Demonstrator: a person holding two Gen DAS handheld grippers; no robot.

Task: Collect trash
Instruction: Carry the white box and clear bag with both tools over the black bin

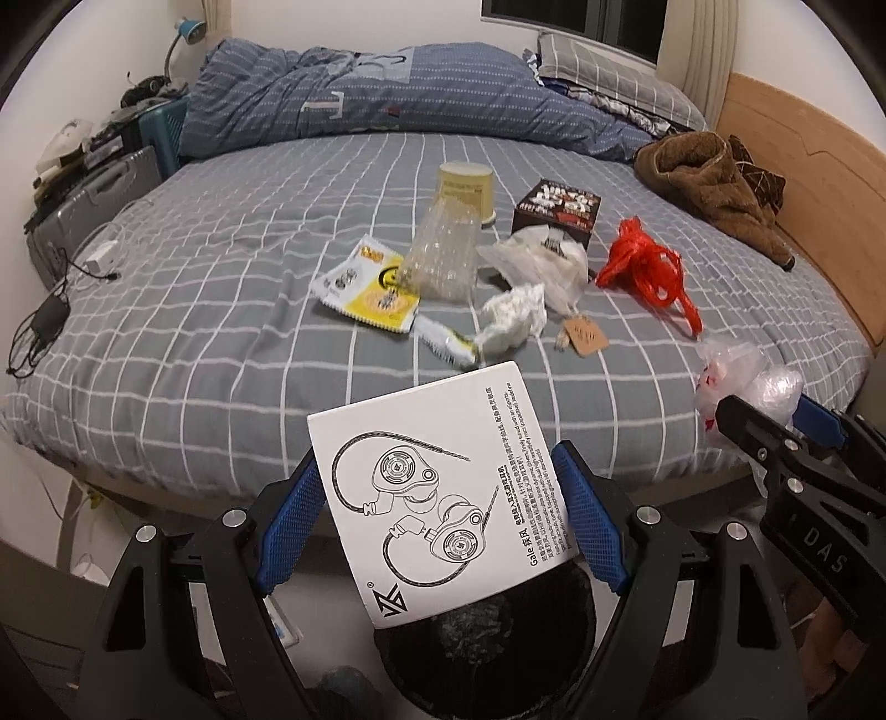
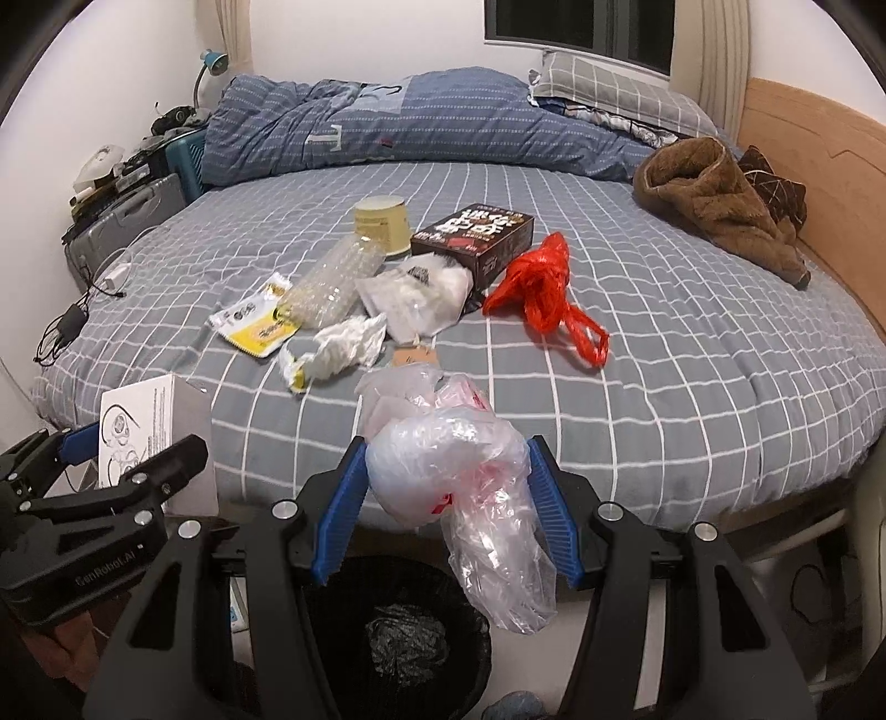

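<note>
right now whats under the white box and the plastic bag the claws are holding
A black-lined trash bin sits on the floor below both, with crumpled dark plastic inside. The white earphone box in the left claw covers part of its opening; the clear plastic bag hangs over it.

we see a bed (image 1: 221,288) under a grey sheet with a white grid filling most of both views. at twelve o'clock a rumpled blue striped duvet (image 1: 387,94) lies along its far edge, with a grey checked pillow (image 1: 609,72) at one o'clock. above that a dark window (image 2: 581,27) sits in a white wall (image 2: 360,39), pale curtains (image 1: 703,50) beside it. a light wooden headboard (image 1: 803,166) runs down at two to three o'clock. at ten o'clock we see a blue desk lamp (image 1: 191,30), a teal crate (image 1: 163,127) and a grey suitcase (image 1: 94,188). cables and a charger (image 1: 47,321) lie at nine o'clock. the light is dim and indoor.
</note>
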